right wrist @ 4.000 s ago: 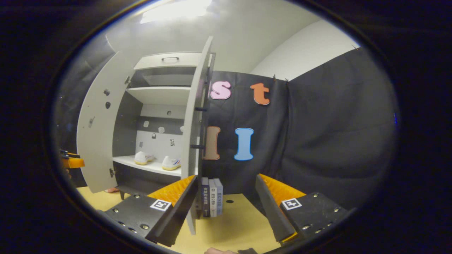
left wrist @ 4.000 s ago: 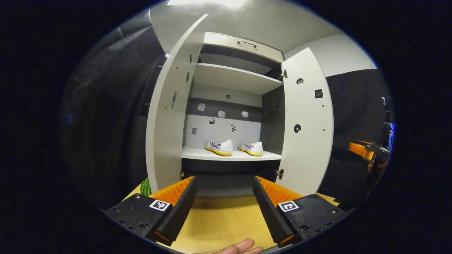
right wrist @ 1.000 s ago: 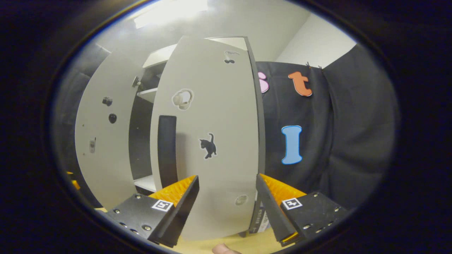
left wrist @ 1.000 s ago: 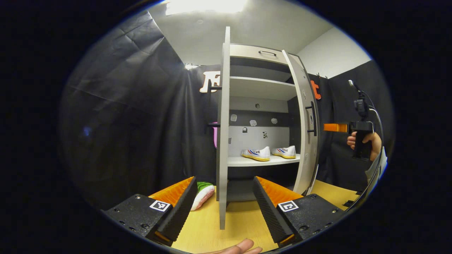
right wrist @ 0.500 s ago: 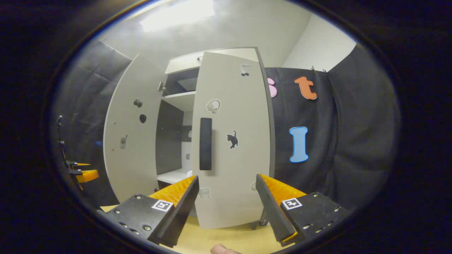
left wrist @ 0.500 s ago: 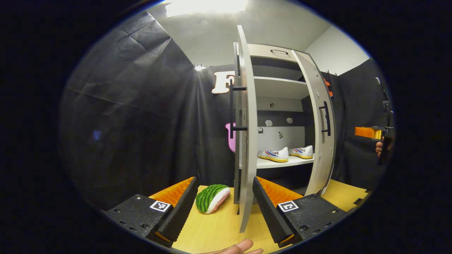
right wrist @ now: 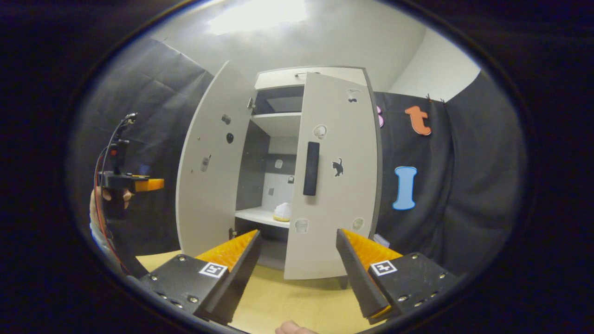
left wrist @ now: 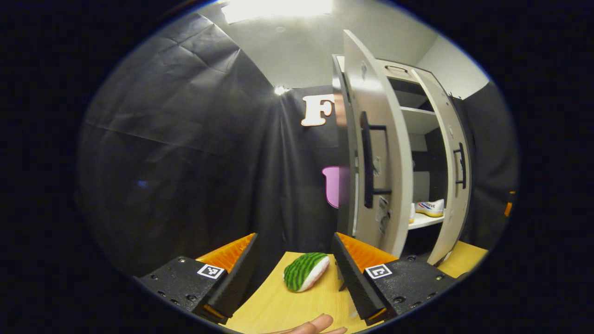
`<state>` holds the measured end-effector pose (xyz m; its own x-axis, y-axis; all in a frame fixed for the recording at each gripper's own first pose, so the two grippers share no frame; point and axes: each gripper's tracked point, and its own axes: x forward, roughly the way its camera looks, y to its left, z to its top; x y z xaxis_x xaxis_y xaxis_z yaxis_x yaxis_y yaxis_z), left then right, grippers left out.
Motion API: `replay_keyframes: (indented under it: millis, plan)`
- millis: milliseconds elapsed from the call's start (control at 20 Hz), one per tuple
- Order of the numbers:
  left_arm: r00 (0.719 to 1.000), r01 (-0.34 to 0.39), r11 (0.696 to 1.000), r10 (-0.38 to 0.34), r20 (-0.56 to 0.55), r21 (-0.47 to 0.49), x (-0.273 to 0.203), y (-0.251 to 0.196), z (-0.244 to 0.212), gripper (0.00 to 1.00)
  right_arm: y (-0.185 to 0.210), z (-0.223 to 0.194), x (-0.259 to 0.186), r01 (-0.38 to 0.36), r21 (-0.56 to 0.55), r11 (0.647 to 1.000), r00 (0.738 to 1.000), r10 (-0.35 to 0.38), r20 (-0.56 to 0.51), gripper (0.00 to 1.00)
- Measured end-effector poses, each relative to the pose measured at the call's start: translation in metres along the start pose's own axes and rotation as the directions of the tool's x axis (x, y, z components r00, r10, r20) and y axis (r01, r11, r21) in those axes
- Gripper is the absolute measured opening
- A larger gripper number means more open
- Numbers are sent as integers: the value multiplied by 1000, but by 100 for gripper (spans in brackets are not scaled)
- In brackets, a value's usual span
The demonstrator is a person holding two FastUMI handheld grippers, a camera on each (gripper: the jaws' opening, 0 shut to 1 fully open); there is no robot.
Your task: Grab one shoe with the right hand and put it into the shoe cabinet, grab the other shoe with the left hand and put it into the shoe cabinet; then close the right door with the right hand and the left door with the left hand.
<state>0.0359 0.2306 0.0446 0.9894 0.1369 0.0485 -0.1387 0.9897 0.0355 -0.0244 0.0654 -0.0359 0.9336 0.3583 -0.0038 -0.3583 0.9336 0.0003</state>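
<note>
- Shoe cabinet [right wrist: 278,76] stands ahead of the right gripper [right wrist: 295,266], just beyond the gap between its parted fingers, which hold nothing.
- Right door [right wrist: 336,185] is partly swung in, its outer face and dark handle [right wrist: 311,168] toward this gripper, just above and between the fingertips; no finger touches it.
- Left door [right wrist: 206,171] stands wide open, up and left of the left finger.
- One shoe [right wrist: 281,212] rests on the lower shelf [right wrist: 257,215], seen through the gap between the doors, above the left fingertip.
- Off to the far left of that view, a hand [right wrist: 100,197] holds the other gripper in the air, apart from the cabinet.
- Left gripper [left wrist: 293,266] has its fingers spread and empty over the wooden table [left wrist: 297,306].
- Between those fingers, nearer the right one, lies a watermelon-slice toy [left wrist: 306,271].
- Up and right of the right finger, the left door [left wrist: 373,153] shows its outer face and handle [left wrist: 369,160]; a shoe [left wrist: 430,208] sits on the shelf between the two doors.
</note>
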Motion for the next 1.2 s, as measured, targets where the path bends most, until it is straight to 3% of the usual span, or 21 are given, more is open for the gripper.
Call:
replay_keyframes:
  millis: [50, 250, 450, 500, 550, 650, 750, 800, 1050, 1200]
  plan:
    - [1000, -10, 1000, 10, 4, -3, 9, 4, 9, 95, -2, -2, -2, 18, 8, 1000, 1000, -18, -3, 96]
    - [1000, 18, 998, -18, 12, -56, 45, 5, 44, 91, -10, 3, -6, 43, 19, 999, 999, -44, 18, 96]
    - [995, 86, 986, -92, -31, -143, 76, -12, 51, 91, -25, -2, -8, 67, 27, 997, 998, -67, 16, 98]
    - [992, 113, 982, -120, -39, -149, 81, -21, 50, 95, -30, -3, -9, 74, 37, 997, 997, -75, 15, 96]
    - [988, 139, 979, -147, -43, -150, 85, -31, 51, 91, -33, -3, -11, 76, 51, 996, 997, -77, 19, 96]
    - [982, 173, 974, -182, -53, -146, 86, -43, 43, 95, -36, -1, -13, 77, 69, 995, 996, -79, 28, 96]
    - [983, 172, 973, -179, -37, -153, 82, -51, 52, 86, -39, 0, -17, 84, 72, 994, 995, -87, 38, 96]
    - [981, 179, 971, -188, -44, -159, 82, -57, 50, 91, -40, -1, -18, 88, 72, 994, 995, -91, 39, 99]
    - [960, 258, 952, -272, -62, -164, 75, -105, 48, 91, -34, -7, -17, 75, 90, 993, 996, -79, 37, 96]
    - [967, 236, 961, -247, -64, -147, 79, -125, 49, 91, -39, -11, -18, 90, 61, 994, 995, -92, 29, 96]
